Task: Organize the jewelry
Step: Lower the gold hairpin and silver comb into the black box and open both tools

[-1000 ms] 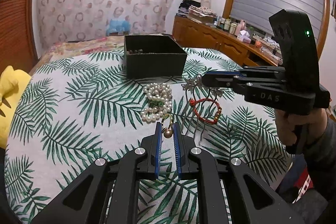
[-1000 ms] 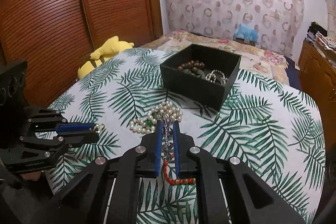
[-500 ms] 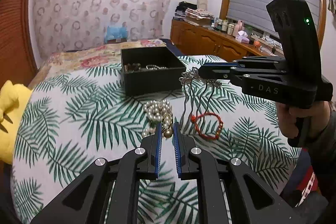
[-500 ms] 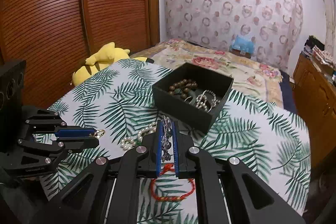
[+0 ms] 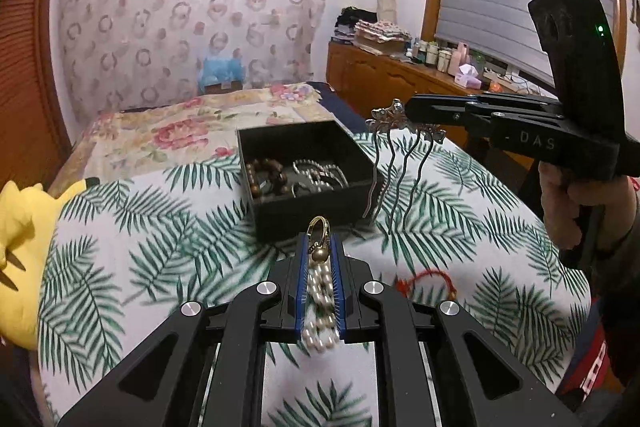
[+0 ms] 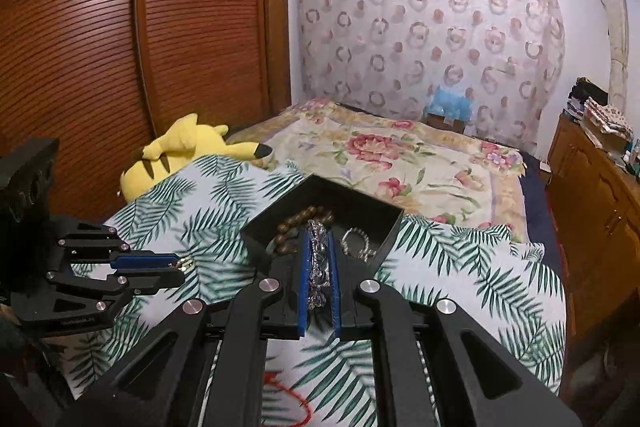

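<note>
While black box (image 5: pixel 308 183) holds beaded bracelets | left gripper (image 5: pixel 319 259) grips pearl necklace (image 5: pixel 320 291)

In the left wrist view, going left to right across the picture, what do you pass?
Yellow plush toy → black jewelry box → silver hair comb, held by the right hand-held gripper → the person's right hand on that gripper's handle.

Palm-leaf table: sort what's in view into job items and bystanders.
Job items:
black square jewelry box
white pearl necklace with gold clasp, in left gripper
silver metal hair comb, in right gripper
red cord bracelet

Bystanders:
yellow plush toy
floral bedspread
wooden dresser
</note>
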Demonstrator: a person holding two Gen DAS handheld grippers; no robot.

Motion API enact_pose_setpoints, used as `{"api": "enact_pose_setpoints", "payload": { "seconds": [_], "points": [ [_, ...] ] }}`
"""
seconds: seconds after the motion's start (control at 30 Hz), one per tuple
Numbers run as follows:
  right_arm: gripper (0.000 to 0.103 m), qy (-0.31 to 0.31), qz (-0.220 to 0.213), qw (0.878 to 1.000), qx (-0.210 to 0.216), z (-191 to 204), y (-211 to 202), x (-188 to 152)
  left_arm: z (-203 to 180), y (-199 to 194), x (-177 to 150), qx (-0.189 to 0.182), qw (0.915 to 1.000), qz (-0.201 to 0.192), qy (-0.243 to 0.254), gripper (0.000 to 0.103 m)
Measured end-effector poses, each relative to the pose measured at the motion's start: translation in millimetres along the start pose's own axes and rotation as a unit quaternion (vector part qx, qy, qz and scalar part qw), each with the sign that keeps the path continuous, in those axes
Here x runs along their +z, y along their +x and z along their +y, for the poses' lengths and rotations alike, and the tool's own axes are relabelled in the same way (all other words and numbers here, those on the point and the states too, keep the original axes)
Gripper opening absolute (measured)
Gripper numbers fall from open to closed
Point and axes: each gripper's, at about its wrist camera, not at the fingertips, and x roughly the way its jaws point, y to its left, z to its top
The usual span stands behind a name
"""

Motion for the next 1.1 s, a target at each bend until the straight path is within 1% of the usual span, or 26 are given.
{"api": "enact_pose_setpoints", "payload": {
  "seconds": [0.37, 0.53, 0.7, 0.77, 0.83, 0.9, 0.93, 1.1],
  "points": [
    [0.01, 0.015, -0.01, 1.0, 0.008, -37.6, 32.8, 28.0, 12.2, 48.7, 52.3, 0.005, 0.9998, 0.007, 0.02, 0.01],
    [0.01, 0.022, -0.014, 1.0, 0.01, -53.3, 47.2, 37.5, 16.1, 72.6, 62.7, 0.005, 0.9997, 0.018, 0.019, 0.01],
    [0.01, 0.017, -0.008, 1.0, 0.015, -59.0, 61.5, 40.5, 23.0, 88.2, 62.8, 0.004, 0.9996, 0.029, 0.006, 0.01],
    [0.01, 0.014, -0.005, 1.0, 0.017, -58.6, 67.3, 40.8, 25.6, 88.8, 60.9, 0.005, 0.9995, 0.031, 0.002, 0.015],
    [0.01, 0.013, -0.003, 1.0, 0.021, -57.2, 72.5, 40.6, 28.6, 86.8, 60.4, 0.008, 0.9996, 0.026, -0.002, 0.026],
    [0.01, 0.015, 0.0, 1.0, 0.026, -55.5, 78.0, 38.8, 33.8, 83.8, 59.5, 0.012, 0.9997, 0.019, -0.008, 0.029],
    [0.01, 0.016, 0.002, 0.999, 0.028, -55.7, 80.5, 39.0, 37.2, 83.5, 59.3, 0.014, 0.9997, 0.018, -0.012, 0.033],
    [0.01, 0.019, 0.015, 0.999, 0.036, -51.4, 94.8, 33.0, 52.9, 77.7, 57.7, 0.043, 0.9989, 0.007, -0.019, 0.047]
  ]
}}
